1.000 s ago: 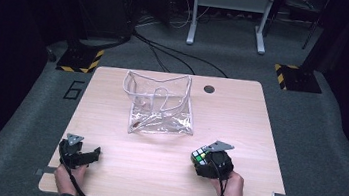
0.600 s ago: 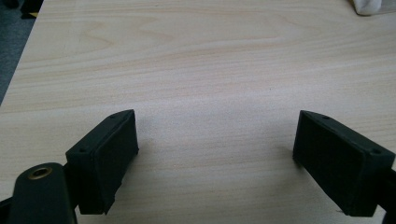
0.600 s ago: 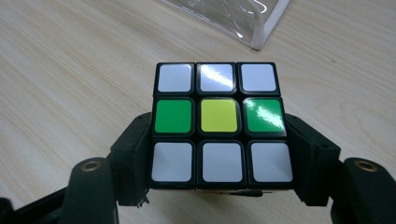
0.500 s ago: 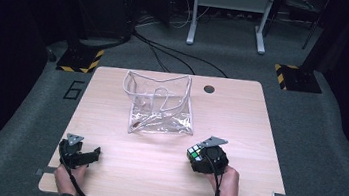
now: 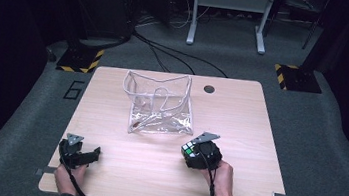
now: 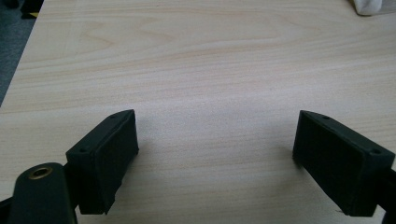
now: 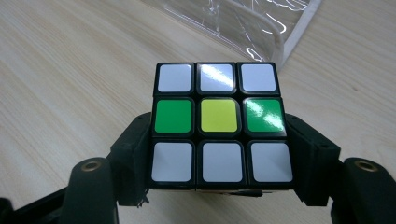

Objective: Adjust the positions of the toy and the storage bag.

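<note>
**Cube in my right jaws, left jaws empty**

High view: my right gripper (image 5: pixel 195 153), lower right of centre, clamps the puzzle cube (image 5: pixel 189 149) just below the clear plastic bag (image 5: pixel 159 103) at mid-frame. My left gripper (image 5: pixel 89 154) rests at the lower left of the table (image 5: pixel 240 116).

Left gripper view: my jaws stand wide apart over bare wood.

Right gripper view: my jaws press both sides of the cube (image 7: pixel 219 123), centre frame; the bag (image 7: pixel 243 23) lies at the top.

A clear bag (image 5: pixel 160 104) sits on the table (image 5: pixel 240 116), near the middle and toward the far side. The puzzle cube (image 7: pixel 219 125) is in front of the bag, a bit to the right, between the jaws of the right gripper (image 5: pixel 194 154). The left gripper (image 5: pixel 86 155) is far off at the near left corner, over bare table.
</note>
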`<action>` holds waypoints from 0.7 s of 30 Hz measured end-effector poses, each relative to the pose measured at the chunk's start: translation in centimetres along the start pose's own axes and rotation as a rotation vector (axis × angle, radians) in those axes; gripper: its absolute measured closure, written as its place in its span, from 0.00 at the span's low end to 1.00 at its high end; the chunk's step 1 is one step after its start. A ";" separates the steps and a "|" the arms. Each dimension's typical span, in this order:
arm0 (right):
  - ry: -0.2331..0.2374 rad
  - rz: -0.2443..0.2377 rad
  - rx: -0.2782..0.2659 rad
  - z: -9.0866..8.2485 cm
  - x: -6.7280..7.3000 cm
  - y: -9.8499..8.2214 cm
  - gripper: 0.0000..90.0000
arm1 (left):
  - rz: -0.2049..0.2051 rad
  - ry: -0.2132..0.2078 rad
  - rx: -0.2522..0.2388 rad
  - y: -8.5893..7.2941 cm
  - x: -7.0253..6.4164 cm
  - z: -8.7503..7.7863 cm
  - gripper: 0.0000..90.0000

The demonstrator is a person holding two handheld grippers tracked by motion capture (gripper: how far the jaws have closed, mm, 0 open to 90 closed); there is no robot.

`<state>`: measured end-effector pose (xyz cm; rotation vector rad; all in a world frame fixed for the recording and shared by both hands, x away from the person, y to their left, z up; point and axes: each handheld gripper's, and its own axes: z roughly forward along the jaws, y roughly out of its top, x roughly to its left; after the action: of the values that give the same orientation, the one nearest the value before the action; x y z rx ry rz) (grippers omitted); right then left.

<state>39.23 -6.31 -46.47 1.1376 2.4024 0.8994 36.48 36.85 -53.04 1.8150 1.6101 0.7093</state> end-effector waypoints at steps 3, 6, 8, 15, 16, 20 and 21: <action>0.006 -0.012 0.005 0.5 0.2 0.3 0.37 | 0.000 0.001 0.001 0.0 0.0 0.0 0.15; 0.012 -0.018 0.011 0.9 0.5 0.5 0.37 | 0.000 0.001 0.000 0.0 0.0 0.0 0.15; 0.015 -0.025 0.011 1.1 0.6 0.7 0.37 | 0.000 0.001 0.000 0.0 0.0 0.0 0.15; 0.030 -0.039 0.024 2.3 1.1 1.1 0.37 | 0.000 0.000 0.000 0.0 0.0 0.0 0.15; 0.030 -0.039 0.024 2.3 1.1 1.1 0.37 | -0.001 0.001 0.000 0.0 0.0 0.0 0.15; 0.037 -0.033 0.033 2.7 1.5 1.3 0.37 | -0.001 0.001 0.000 0.0 0.0 0.0 0.15; 0.038 -0.046 0.029 2.9 1.5 1.3 0.37 | 0.000 0.000 0.000 0.0 0.0 0.0 0.15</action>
<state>40.59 -3.38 -47.77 1.0803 2.4697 0.8818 36.47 36.85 -53.04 1.8148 1.6103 0.7096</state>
